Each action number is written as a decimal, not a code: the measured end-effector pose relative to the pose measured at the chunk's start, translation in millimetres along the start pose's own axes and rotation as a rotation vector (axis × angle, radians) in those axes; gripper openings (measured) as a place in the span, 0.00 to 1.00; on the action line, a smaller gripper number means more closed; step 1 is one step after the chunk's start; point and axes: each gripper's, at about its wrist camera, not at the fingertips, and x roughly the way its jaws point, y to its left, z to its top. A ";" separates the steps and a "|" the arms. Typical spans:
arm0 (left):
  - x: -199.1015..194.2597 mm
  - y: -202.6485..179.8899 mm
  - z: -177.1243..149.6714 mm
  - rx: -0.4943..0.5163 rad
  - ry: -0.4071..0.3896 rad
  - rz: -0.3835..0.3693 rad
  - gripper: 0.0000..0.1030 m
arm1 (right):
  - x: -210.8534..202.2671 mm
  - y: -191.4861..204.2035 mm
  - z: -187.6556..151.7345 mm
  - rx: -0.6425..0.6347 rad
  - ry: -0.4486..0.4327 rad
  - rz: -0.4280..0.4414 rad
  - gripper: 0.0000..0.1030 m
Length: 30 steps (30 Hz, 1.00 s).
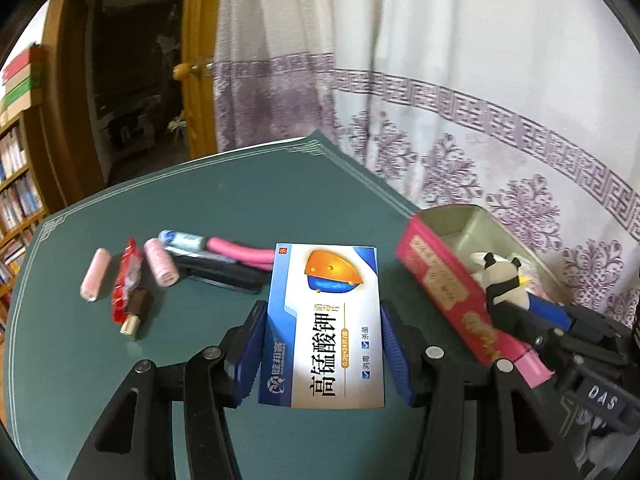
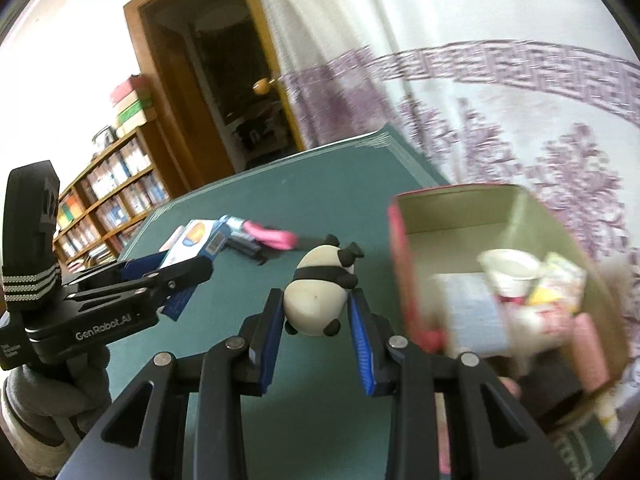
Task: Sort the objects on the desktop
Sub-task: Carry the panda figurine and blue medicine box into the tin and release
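Far left on the green surface (image 1: 240,200) lie the things not yet sorted: a pale pink roll (image 1: 95,275), a red wrapper (image 1: 127,280), a small dark tube with a metal end (image 1: 136,314), a second pink roll (image 1: 161,262), then a white and blue tube (image 1: 182,240), a black bar (image 1: 222,272) and a pink-handled tool (image 1: 240,251) bunched together.

Next comes the left gripper (image 1: 323,344), its blue fingers (image 1: 252,344) clamped on the two long edges of a blue and white medicine box (image 1: 324,320), which appears lifted off the surface, printed face up. From the right wrist view the same box (image 2: 192,242) sticks out of that gripper (image 2: 176,276) well clear of the cloth.

To the right, the right gripper (image 2: 316,316) grips a small panda figure (image 2: 320,288) between its fingers (image 2: 362,344), the pads pressing its white belly on both sides, head pointing away from the camera.

Furthest right stands the open pink box (image 1: 440,280), just beside both grippers; a cup, packets and a pale carton already lie in it, though blur hides the details.

Judging by this, the step in hand is carrying two picked items toward the box at once. The next move calls for bringing each gripper over the rim, the panda first since it is nearer, lowering into a free spot and then loosening the fingers. The crowded near end leaves less room than the far end, so the flat box may need tilting to slide in.
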 end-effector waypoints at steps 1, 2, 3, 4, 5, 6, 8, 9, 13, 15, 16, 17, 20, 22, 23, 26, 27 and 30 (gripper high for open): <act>0.9 -6.1 1.7 0.007 -0.001 -0.011 0.54 | -5.4 -5.9 -0.1 0.006 -0.007 -0.013 0.34; 1.0 -11.8 3.1 0.014 -0.003 -0.021 0.54 | -11.1 -12.7 -0.2 0.014 -0.015 -0.027 0.34; 1.4 -17.6 5.2 0.020 -0.004 -0.033 0.54 | -18.6 -22.1 -0.7 0.025 -0.024 -0.049 0.34; 2.1 -24.5 7.3 0.027 -0.005 -0.050 0.54 | -24.3 -29.7 -1.2 0.033 -0.030 -0.067 0.34; 2.8 -32.0 9.4 0.035 -0.005 -0.067 0.54 | -28.9 -35.6 -1.2 0.040 -0.035 -0.082 0.34; 3.7 -39.3 11.7 0.043 -0.005 -0.083 0.54 | -35.3 -45.2 -2.6 0.052 -0.042 -0.107 0.34; 6.0 -51.4 15.0 0.060 -0.003 -0.108 0.54 | -43.6 -59.0 -5.8 0.067 -0.046 -0.143 0.34; 7.2 -59.6 16.0 0.072 -0.001 -0.122 0.54 | -47.3 -69.7 -7.3 0.080 -0.047 -0.167 0.34; 16.3 -88.2 17.2 0.106 0.015 -0.153 0.54 | -55.2 -99.3 -12.2 0.139 -0.044 -0.216 0.34; 21.9 -99.0 18.1 0.113 0.025 -0.165 0.54 | -59.0 -108.3 -13.9 0.156 -0.048 -0.227 0.34; 24.9 -104.6 19.1 0.115 0.032 -0.176 0.54 | -60.2 -110.7 -14.2 0.158 -0.049 -0.229 0.34; 26.9 -110.2 19.9 0.117 0.037 -0.189 0.54 | -61.1 -112.6 -14.4 0.159 -0.050 -0.229 0.34; 30.1 -127.3 20.2 0.139 0.044 -0.218 0.54 | -60.4 -116.4 -14.1 0.161 -0.047 -0.229 0.34; 32.0 -136.1 19.5 0.155 0.049 -0.234 0.54 | -59.3 -119.1 -15.1 0.164 -0.043 -0.230 0.34; 33.3 -141.1 18.7 0.163 0.053 -0.243 0.54 | -58.7 -120.8 -15.7 0.167 -0.040 -0.231 0.34; 36.7 -150.3 15.6 0.178 0.066 -0.260 0.54 | -56.0 -125.8 -15.5 0.174 -0.036 -0.236 0.34; 37.9 -153.0 14.3 0.181 0.070 -0.266 0.54 | -56.9 -126.8 -15.7 0.178 -0.038 -0.238 0.34; 41.9 -157.1 11.2 0.180 0.084 -0.277 0.55 | -58.6 -130.8 -16.0 0.188 -0.045 -0.249 0.35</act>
